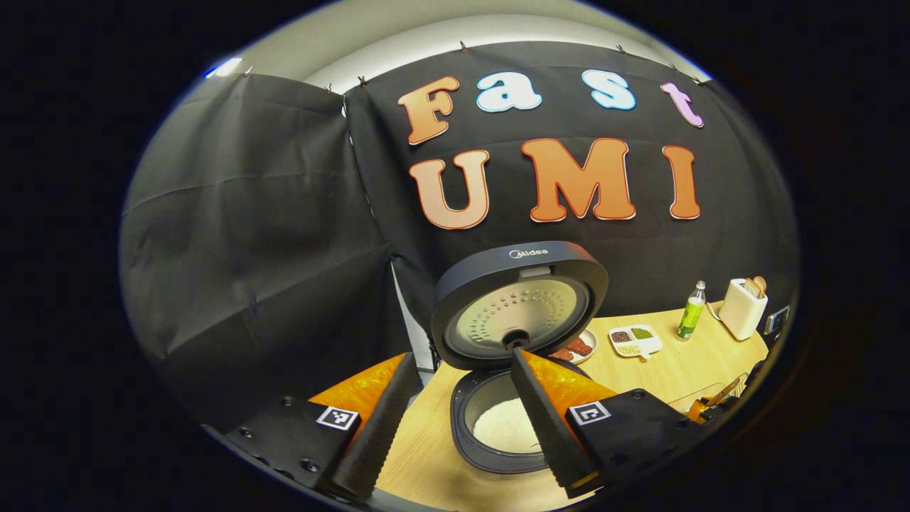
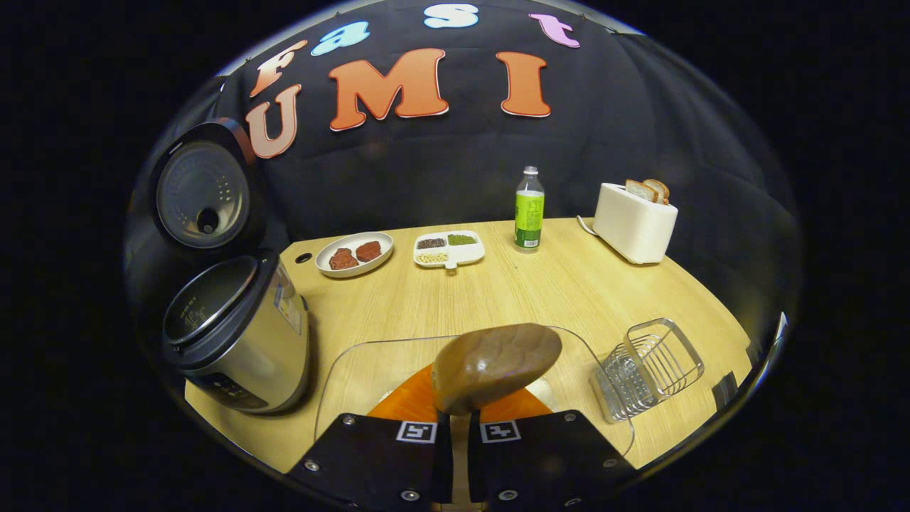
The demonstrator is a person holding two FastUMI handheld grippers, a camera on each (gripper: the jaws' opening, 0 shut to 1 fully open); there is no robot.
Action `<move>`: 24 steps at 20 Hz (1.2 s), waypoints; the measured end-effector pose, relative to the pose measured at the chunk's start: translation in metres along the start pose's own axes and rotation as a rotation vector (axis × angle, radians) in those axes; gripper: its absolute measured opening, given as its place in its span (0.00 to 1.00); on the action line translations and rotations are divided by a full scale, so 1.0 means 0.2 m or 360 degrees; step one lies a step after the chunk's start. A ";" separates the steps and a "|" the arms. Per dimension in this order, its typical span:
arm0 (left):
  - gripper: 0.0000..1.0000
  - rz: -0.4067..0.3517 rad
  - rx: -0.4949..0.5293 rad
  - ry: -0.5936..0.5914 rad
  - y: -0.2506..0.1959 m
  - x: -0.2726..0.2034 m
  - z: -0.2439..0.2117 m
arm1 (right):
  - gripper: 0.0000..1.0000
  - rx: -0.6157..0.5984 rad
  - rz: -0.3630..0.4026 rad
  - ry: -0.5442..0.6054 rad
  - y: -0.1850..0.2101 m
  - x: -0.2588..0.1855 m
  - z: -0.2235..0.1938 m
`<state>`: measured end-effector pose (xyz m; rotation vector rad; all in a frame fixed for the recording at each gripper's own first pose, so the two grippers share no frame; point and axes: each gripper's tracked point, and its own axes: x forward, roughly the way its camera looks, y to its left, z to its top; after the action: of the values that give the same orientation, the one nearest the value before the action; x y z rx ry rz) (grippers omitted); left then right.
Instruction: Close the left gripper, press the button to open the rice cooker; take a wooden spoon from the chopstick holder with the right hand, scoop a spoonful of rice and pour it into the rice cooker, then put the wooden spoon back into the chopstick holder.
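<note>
Right gripper view: we see our right gripper (image 2: 455, 427) clenched on the handle of a brown wooden spoon (image 2: 496, 366), its bowl raised above a clear glass tray (image 2: 341, 377) on the pale wooden table (image 2: 569, 284). The dark, silver-sided rice cooker (image 2: 238, 334) stands left of the spoon, its round lid (image 2: 202, 188) swung up. The wire chopstick holder (image 2: 650, 366) sits right of the spoon. Beyond the spoon stand a green bottle (image 2: 529, 211) and a white toaster (image 2: 634, 222).

In the left gripper view our left gripper (image 1: 458, 419) hangs released, fingers spread, above the rice cooker, where white rice (image 1: 505, 425) lies in the pot.
</note>
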<state>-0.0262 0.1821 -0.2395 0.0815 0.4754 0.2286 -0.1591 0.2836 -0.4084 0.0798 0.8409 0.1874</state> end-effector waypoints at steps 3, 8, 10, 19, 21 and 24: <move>0.92 0.0031 0.0001 0.0009 0.05 0.00 -0.01 | 0.08 0.0060 0.0088 0.0032 0.13 0.00 -0.01; 0.92 0.0053 0.0011 0.0010 0.10 -0.02 -0.02 | 0.08 0.0252 0.0180 0.0113 0.15 0.03 -0.02; 0.92 0.0056 0.0015 0.0013 0.11 -0.02 -0.02 | 0.08 0.0436 0.0200 0.0177 0.10 0.07 -0.03; 0.92 0.0048 0.0005 0.0016 0.11 -0.02 -0.02 | 0.08 0.0832 0.0334 0.0416 0.03 0.15 -0.06; 0.92 0.0053 -0.0012 0.0033 0.10 -0.04 -0.04 | 0.08 0.0979 0.0376 0.0451 0.02 0.14 -0.05; 0.92 0.0054 -0.0026 0.0056 0.08 -0.04 -0.05 | 0.08 0.1136 0.0498 0.0444 0.02 0.11 0.01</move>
<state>-0.0418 0.1967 -0.2430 0.0699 0.5075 0.2677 -0.1443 0.2915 -0.4236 0.8743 1.1407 0.1862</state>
